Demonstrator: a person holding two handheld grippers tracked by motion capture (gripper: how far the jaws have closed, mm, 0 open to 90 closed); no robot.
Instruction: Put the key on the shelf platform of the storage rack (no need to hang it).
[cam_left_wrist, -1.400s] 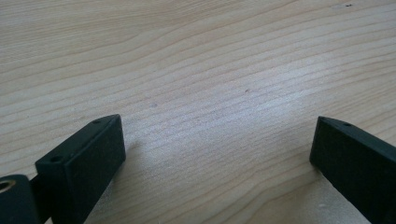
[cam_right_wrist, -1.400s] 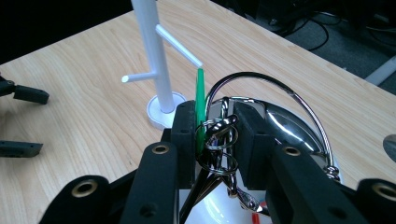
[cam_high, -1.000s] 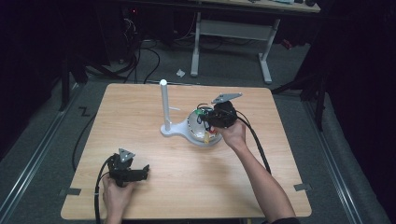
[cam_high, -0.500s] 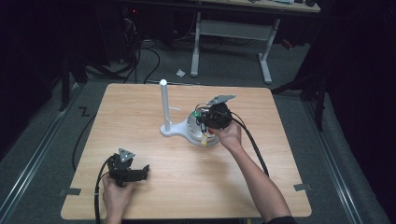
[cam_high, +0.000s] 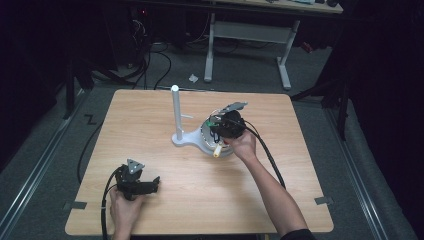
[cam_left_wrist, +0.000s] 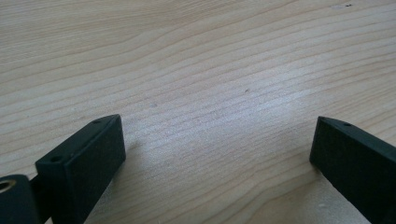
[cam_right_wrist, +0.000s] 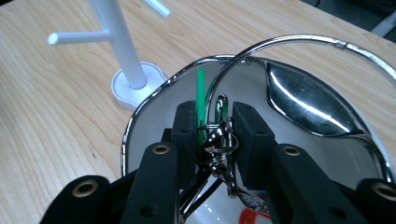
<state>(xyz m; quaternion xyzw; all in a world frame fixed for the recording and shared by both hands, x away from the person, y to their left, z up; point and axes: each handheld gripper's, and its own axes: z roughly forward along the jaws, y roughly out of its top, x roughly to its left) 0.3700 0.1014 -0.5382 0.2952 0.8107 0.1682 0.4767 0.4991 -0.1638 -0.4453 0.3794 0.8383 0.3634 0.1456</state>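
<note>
Centre of high view: right gripper (cam_high: 223, 131) fingers (cam_right_wrist: 184, 135) clamped on keyring (cam_right_wrist: 218, 140) inside bowl (cam_right_wrist: 327, 116). Step: pick-up. Next: lift clear, likely toward stand (cam_high: 176, 112). Left gripper (cam_high: 150, 185) fingers wide, idle on table (cam_high: 150, 150).

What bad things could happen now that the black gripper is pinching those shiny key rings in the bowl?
The right gripper clamps a tangled bunch of silver metal key rings with a green plastic piece; a loose ring might slip out. The bunch may snag the shiny metal bowl and drag it. It could also knock the white plastic peg stand close beside the bowl.
</note>
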